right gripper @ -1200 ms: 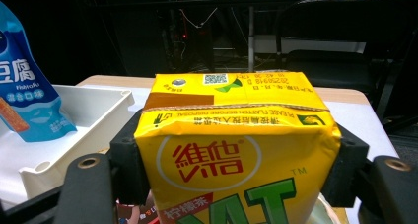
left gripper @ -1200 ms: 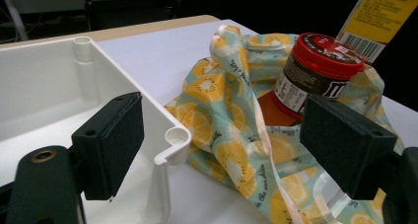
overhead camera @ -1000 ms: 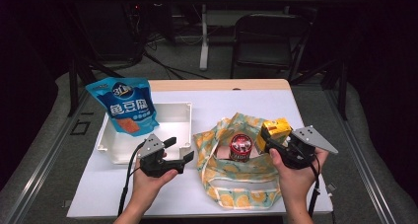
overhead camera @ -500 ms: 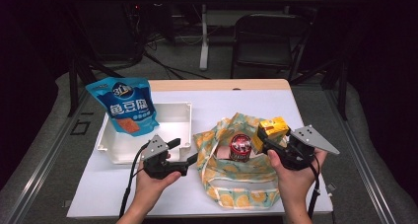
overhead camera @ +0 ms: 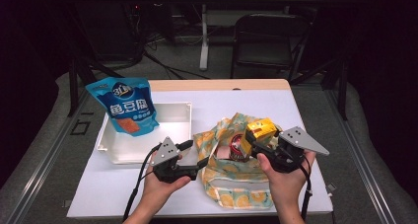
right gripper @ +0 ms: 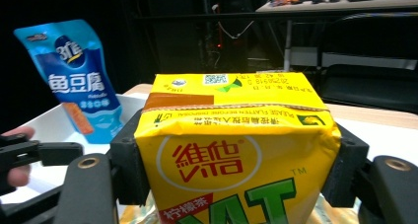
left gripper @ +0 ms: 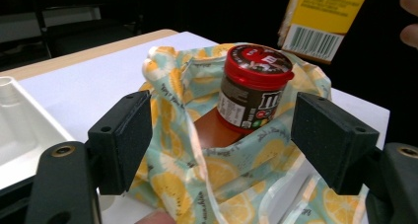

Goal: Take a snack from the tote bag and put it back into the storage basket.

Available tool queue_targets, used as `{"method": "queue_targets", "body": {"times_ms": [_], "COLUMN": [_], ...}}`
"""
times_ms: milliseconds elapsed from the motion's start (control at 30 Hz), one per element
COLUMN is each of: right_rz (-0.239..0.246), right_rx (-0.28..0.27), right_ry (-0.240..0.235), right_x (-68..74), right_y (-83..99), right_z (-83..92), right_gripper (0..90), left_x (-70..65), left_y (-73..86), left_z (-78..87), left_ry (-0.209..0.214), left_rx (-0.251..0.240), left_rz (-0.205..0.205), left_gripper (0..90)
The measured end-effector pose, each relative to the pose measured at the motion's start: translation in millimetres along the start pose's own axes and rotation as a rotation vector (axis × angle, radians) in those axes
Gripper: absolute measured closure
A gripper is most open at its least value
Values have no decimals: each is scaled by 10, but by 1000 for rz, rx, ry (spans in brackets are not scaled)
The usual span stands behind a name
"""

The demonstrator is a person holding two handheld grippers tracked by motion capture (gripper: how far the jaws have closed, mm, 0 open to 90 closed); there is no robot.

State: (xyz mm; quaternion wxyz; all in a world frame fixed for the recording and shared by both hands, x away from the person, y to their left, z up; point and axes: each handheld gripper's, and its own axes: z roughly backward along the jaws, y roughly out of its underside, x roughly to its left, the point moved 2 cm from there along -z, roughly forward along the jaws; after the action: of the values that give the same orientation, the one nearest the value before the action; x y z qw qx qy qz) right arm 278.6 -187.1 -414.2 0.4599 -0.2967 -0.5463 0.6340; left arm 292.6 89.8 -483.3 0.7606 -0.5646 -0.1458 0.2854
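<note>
The yellow drink carton (overhead camera: pixel 261 130) is clenched between the jaws of the right tool (overhead camera: pixel 257 143) and hangs just above the mouth of the cloth bag (overhead camera: pixel 236 184), right of centre in the high view, so it looks to me like either packing or unpacking is about half done. A jar (left gripper: pixel 254 86) with a red lid sits tilted inside the bag, resting on something orange-brown. The left tool (overhead camera: pixel 193 154) is released, its jaws spread wide at the bag's left edge without pinching the fabric. The blue snack pouch (overhead camera: pixel 127 106) stands upright in the white tray (overhead camera: pixel 170 147) at the centre left.

The bag is soft, crumpled cotton printed with lemon slices on pale green. The carton is a stiff, glossy brick with folded seams and a barcode. The jar is round, dark plastic with a ridged lid. The pouch is shiny foil, the tray smooth moulded plastic, the counter (overhead camera: pixel 246 98) flat matte white
</note>
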Motion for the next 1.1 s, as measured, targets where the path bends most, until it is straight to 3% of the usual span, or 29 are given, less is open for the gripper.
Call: {"method": "queue_targets", "body": {"times_ms": [300,767,900,933,967,1033,1100], "right_rz": [20,45,51,52,55,55,62], "right_rx": [10,35,40,42,41,45,49], "right_ry": [-62,-137,-155,-159,-164,-172,-185], "right_x": [218,525,604,623,640,682,727], "right_y": [17,107,133,139,145,164,184], "right_z": [-46,-138,-152,-155,-159,-164,-176], "right_gripper": [296,296,297,297,297,296,296], "left_x": [-152,-324,-365,-377,-378,-396,-398], "left_y": [-34,-52,-46,-43,-41,-37,-36], "left_z": [-53,-137,-149,-153,-153,-162,-164], "left_ry": [32,95,98,77,96,74,87], "left_rx": [-27,-17,-14,-15,-11,-11,-8], "left_rz": [-27,-49,-55,-56,-57,-57,-60], "left_gripper": [261,271,285,289,294,303,317]}}
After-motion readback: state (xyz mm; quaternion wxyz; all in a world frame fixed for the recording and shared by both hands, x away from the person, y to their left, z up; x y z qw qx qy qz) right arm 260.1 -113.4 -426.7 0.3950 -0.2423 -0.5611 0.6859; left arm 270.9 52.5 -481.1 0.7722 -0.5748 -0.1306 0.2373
